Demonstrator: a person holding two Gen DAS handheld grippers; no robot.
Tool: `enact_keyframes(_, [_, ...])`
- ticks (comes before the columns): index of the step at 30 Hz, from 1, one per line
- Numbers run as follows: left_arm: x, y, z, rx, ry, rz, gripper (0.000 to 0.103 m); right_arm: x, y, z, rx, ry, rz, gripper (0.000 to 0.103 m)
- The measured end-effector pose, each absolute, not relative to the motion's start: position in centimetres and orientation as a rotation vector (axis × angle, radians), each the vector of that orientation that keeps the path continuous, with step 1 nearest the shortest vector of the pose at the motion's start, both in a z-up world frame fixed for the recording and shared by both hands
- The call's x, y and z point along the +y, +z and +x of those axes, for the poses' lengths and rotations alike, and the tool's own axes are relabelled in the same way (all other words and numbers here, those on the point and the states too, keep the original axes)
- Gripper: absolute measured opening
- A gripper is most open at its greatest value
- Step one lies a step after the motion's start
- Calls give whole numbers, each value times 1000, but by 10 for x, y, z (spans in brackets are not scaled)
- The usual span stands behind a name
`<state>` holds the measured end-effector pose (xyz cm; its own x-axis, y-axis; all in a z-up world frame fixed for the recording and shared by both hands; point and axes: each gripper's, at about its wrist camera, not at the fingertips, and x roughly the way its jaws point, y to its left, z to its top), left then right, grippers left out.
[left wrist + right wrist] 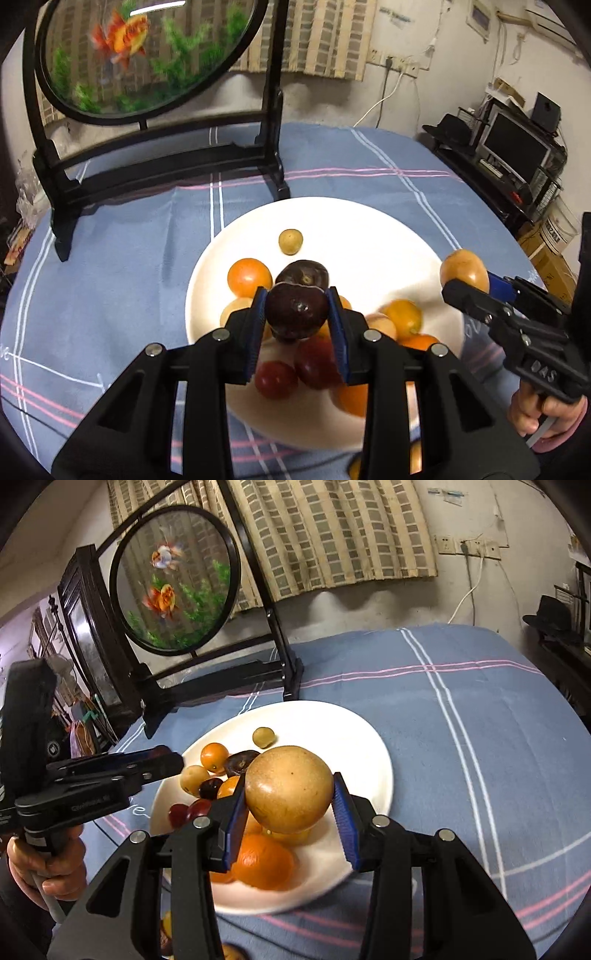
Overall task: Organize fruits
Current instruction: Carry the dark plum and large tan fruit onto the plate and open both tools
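A white plate (369, 236) on the blue checked cloth holds several fruits: oranges (249, 277), red fruits (276, 379), a dark plum (303, 275) and a small green fruit (290, 241). My left gripper (297, 315) is shut on a dark purple plum (297, 314) above the plate's near side. My right gripper (290, 797) is shut on a tan round pear (289, 788) above the plate (354, 738); it shows in the left wrist view (464, 272) at the plate's right edge.
A black wooden stand with a round goldfish panel (147, 55) stands on the table behind the plate. More fruit (166, 926) lies on the cloth near the front edge. Shelves with a monitor (517, 147) stand to the right, off the table.
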<state>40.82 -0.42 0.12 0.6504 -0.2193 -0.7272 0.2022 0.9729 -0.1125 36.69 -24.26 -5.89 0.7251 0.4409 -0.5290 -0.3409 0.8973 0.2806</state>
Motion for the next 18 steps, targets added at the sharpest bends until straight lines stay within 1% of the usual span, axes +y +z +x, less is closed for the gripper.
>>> enact_keyframes(6, [-3, -16, 425, 874, -227, -19, 34, -231, -70, 379, 669, 483, 166, 46])
enact_keyframes(7, [-2, -16, 425, 886, -219, -24, 54, -231, -71, 379, 673, 498, 170, 52])
enact_keyframes(8, [1, -14, 425, 884, -209, -36, 83, -231, -69, 377, 666, 501, 170, 54])
enact_keyframes(9, [3, -10, 420, 856, -196, -53, 88, -231, -65, 374, 647, 498, 168, 55])
enact_keyframes(13, [5, 8, 400, 815, -195, -29, 88, -233, -50, 360, 603, 487, 154, 56])
enact_keyframes(16, [8, 21, 376, 792, -190, -7, 94, -235, -40, 345, 596, 510, 181, 56])
enact_keyframes(17, [10, 24, 368, 784, -188, -6, 97, -236, -37, 336, 590, 515, 185, 57])
enact_keyframes(18, [13, 26, 355, 773, -187, -6, 98, -238, -35, 329, 584, 515, 187, 60])
